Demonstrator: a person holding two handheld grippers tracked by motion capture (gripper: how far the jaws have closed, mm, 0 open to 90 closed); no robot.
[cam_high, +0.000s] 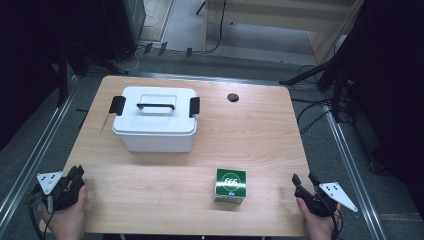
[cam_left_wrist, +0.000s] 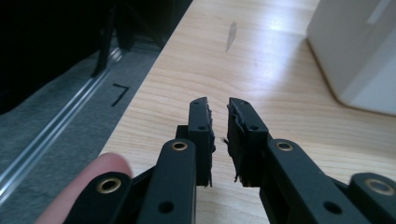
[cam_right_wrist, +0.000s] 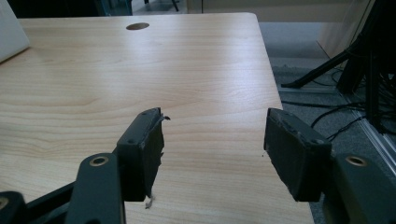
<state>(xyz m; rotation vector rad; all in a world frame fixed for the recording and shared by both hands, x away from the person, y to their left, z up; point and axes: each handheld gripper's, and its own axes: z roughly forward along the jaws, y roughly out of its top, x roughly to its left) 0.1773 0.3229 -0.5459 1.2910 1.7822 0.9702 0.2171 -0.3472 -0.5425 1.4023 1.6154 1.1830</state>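
A white lidded storage box (cam_high: 155, 122) with a black handle and black side latches stands on the back left of the wooden table (cam_high: 250, 140). Near the front edge, right of centre, sits a small green and white carton (cam_high: 230, 185). My left gripper (cam_high: 77, 173) rests at the table's front left corner; in the left gripper view (cam_left_wrist: 218, 105) its jaws stand almost together, with a thin gap and nothing between them. The white box (cam_left_wrist: 359, 51) lies ahead to its right. My right gripper (cam_high: 303, 178) is at the front right corner, open (cam_right_wrist: 215, 126) and empty.
A round cable hole (cam_high: 233, 97) sits in the table's back middle, and it appears in the right gripper view (cam_right_wrist: 137, 26) far ahead. Metal floor rails (cam_high: 30, 165) run along both sides. Tripod legs and cables (cam_high: 320, 75) stand off the right edge.
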